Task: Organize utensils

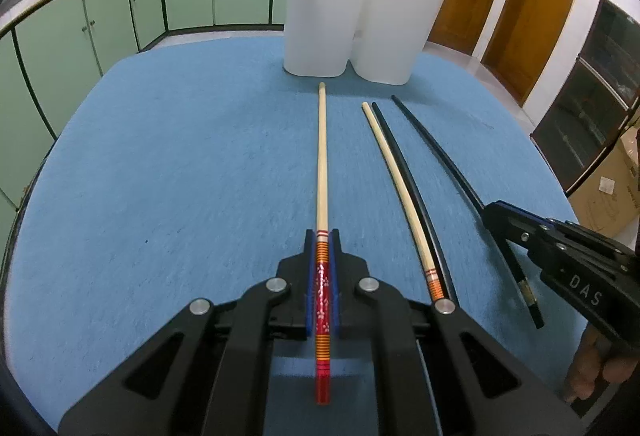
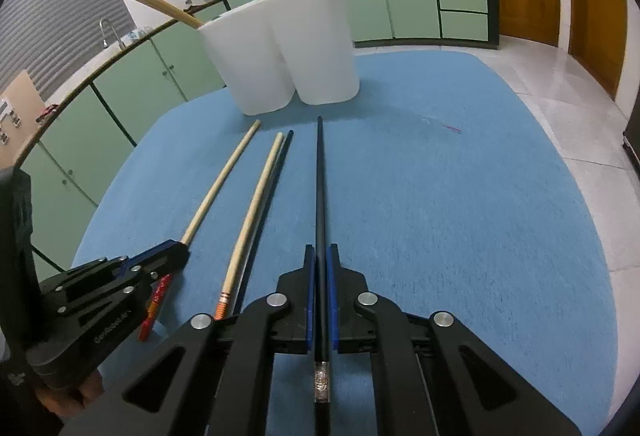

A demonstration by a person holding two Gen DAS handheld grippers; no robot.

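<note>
You have a chopstick clamped in each hand. Your left gripper (image 1: 323, 276) is closed on the red-handled chopstick (image 1: 322, 164), its fingers (image 1: 310, 288) pinching the decorated end while the pale tip lies on the blue surface (image 1: 160, 176), pointing at the white holder (image 1: 360, 20). Your right gripper (image 2: 321, 288) is closed on the black chopstick (image 2: 320, 188), also near its butt end.

Both sticks look light, stiff and slim, and the black one looks glossy, so expect it to slide or roll between the pads. Gripping so near the end leaves a long lever ahead, so the tip will likely swing with any wrist turn. A hold slightly further forward would probably steady it.

The second pale chopstick (image 1: 400, 188) and another black one (image 1: 416, 192) lie loose, side by side, between your two.
</note>
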